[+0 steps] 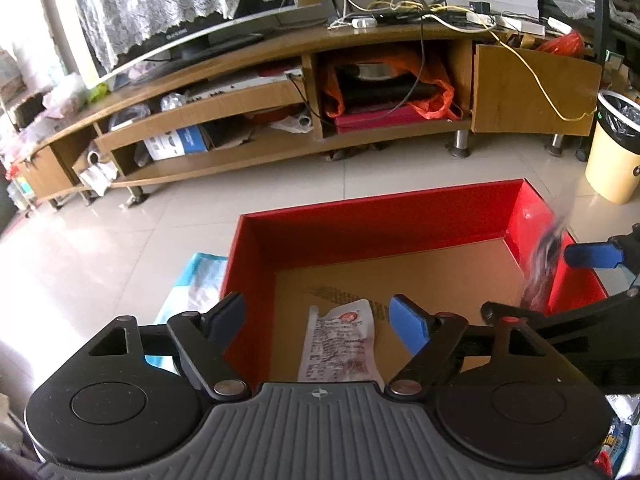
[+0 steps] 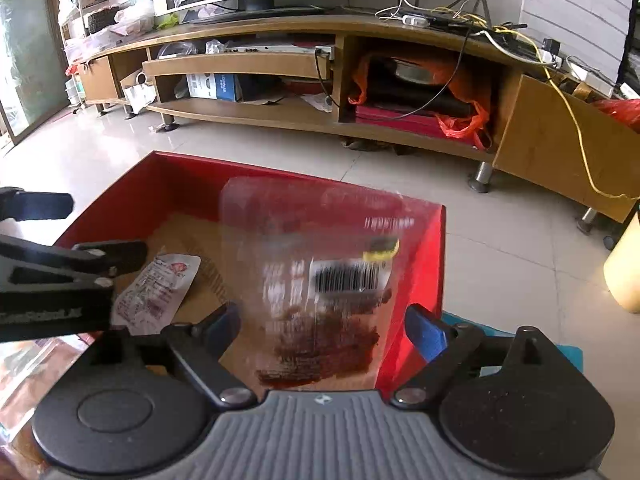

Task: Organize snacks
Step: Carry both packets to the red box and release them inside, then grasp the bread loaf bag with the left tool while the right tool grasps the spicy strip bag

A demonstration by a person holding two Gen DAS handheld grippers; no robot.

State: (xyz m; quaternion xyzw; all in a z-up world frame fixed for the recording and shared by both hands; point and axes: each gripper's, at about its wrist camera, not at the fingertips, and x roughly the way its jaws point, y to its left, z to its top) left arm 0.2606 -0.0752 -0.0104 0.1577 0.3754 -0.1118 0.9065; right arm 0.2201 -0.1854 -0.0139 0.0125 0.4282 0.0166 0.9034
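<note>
I count one red box (image 1: pixel 400 216) and two snack packs: a white packet (image 1: pixel 340 344) inside, and a blurred clear packet (image 2: pixel 320 280), seemingly falling, between my spread right gripper (image 2: pixel 324 332). Left gripper (image 1: pixel 318 320) spread, empty.

Open box (image 1: pixel 400 216) sits on floor (image 1: pixel 100 248), w/ TV cabinet (image 1: pixel 256 96) behind it. White snack packet (image 1: pixel 340 344) lies flat in box, toward its near-left part. Clear snack bag (image 2: pixel 320 288) is over box's right side, between right gripper (image 2: pixel 324 332) fingers. Bin (image 1: pixel 616 148) stands right of box, TV (image 1: pixel 168 8) on cabinet.
</note>
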